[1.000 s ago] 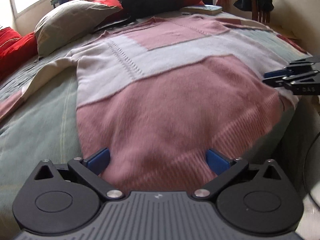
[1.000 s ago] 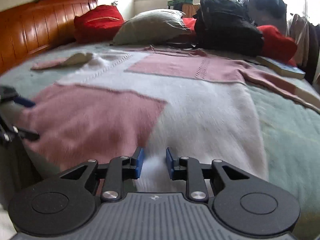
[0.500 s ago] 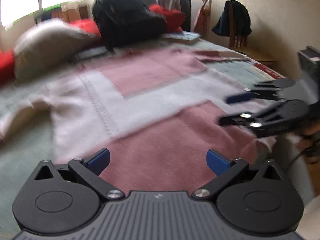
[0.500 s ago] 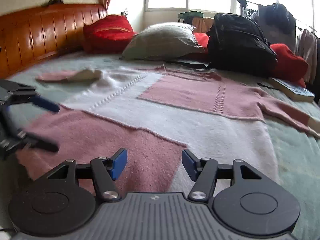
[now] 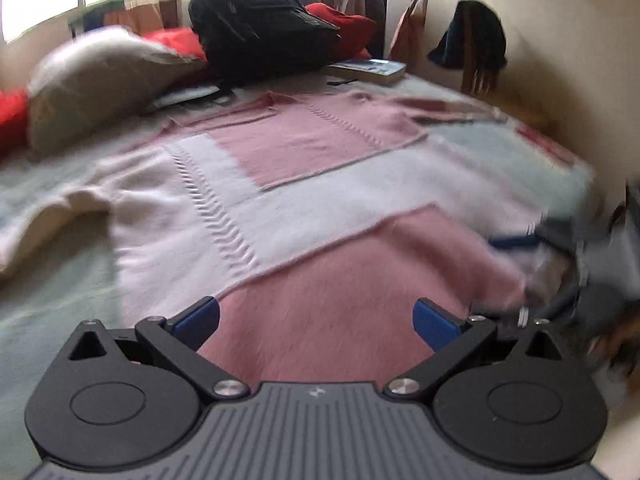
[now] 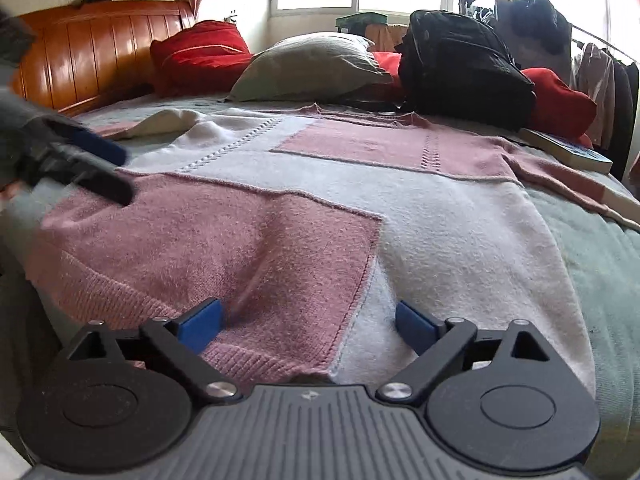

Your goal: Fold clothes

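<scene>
A pink and white patchwork sweater lies spread flat on the bed, hem toward me and sleeves out to both sides. My left gripper is open wide just above the pink hem panel, with nothing gripped. It also shows blurred at the left of the right wrist view, left gripper, over the hem's left corner. My right gripper hovers at the hem where pink meets white on the sweater. Its jaws are opening and its pads stand clear of the cloth below. In the left wrist view the right gripper is a blur at the right.
A grey-green pillow, red cushions and a black backpack crowd the head of the bed, with a book beside them. A wooden headboard stands at the left. A chair draped with dark clothing is by the wall.
My right gripper's jaws went from nearly shut to wide apart at the hem. The left gripper swung right and rose over the pink panel, staying open.
</scene>
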### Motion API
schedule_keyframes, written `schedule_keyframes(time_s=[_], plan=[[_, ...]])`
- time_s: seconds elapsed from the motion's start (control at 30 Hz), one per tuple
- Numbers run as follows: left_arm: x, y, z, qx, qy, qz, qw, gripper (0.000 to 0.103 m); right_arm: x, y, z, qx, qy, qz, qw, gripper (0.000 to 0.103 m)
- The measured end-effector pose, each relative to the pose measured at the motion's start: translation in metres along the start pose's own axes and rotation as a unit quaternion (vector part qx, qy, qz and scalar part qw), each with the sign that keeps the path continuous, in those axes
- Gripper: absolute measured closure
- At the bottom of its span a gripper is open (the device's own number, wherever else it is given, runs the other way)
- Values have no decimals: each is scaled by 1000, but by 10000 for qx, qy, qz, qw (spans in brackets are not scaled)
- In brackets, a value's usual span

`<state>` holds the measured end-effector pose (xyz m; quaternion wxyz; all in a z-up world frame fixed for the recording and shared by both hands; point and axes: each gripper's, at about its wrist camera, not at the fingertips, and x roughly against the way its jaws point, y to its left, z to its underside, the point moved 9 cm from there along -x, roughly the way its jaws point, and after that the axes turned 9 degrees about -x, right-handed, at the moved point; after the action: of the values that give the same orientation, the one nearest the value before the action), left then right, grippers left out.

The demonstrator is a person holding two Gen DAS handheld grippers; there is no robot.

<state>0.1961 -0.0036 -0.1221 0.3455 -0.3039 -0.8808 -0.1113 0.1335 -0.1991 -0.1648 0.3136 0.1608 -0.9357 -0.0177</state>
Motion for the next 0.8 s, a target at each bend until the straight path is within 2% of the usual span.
schedule_keyframes(time_s=[0.07,0.13,0.3,0.47,0.63,0.7,0.8], plan=[[-16,9,1,339,103,113,9993,1,0,0,0,-24,31,-37,10000,5],[-23,25,16,756,352,-219,9963,1,1,-1,0,-58,58,-96,9999,3],[6,46,35,1329,274,-600,9889,1,4,0,5,-47,28,-110,9999,0],[33,32,20,906,323,-932,9910,1,15,0,2,-204,-66,-179,9996,0],[34,8,-10,382,235,-830,9955,1,45,-5,-3,-337,-349,-466,9977,0],[25,-1,-21,139,227,-729,9970,1,55,-14,-8,-342,-541,-377,9972,0],[-1,-9,-27,-18,230,-553,9982,1,51,-40,-12,-615,-535,-139,9966,0]])
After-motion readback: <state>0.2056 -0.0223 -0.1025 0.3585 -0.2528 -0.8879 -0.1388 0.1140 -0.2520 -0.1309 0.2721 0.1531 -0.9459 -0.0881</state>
